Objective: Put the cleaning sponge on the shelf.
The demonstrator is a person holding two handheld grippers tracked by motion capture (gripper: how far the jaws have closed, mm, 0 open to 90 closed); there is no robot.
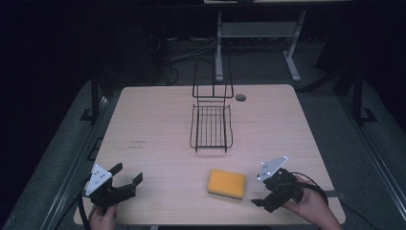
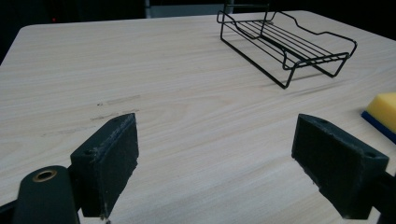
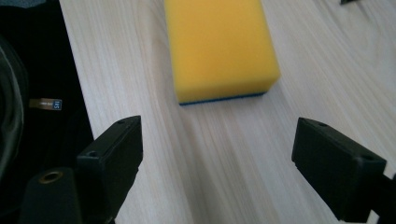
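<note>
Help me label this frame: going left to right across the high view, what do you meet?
left gripper → wire rack → sponge → right gripper

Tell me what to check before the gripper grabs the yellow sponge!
1. Right gripper open wide enough: ok, its fingers stand far apart.
2. Right gripper aimed at the sponge: ok, it lies straight ahead.
3. Sponge free to lift: ok, flat on the table, nothing on it.
4. Fingers around the sponge: not ok, they are short of it.
5. Left gripper out of the way: ok, open and off to the side.
6. Wire rack ready for the sponge: ok, it holds nothing.
</note>
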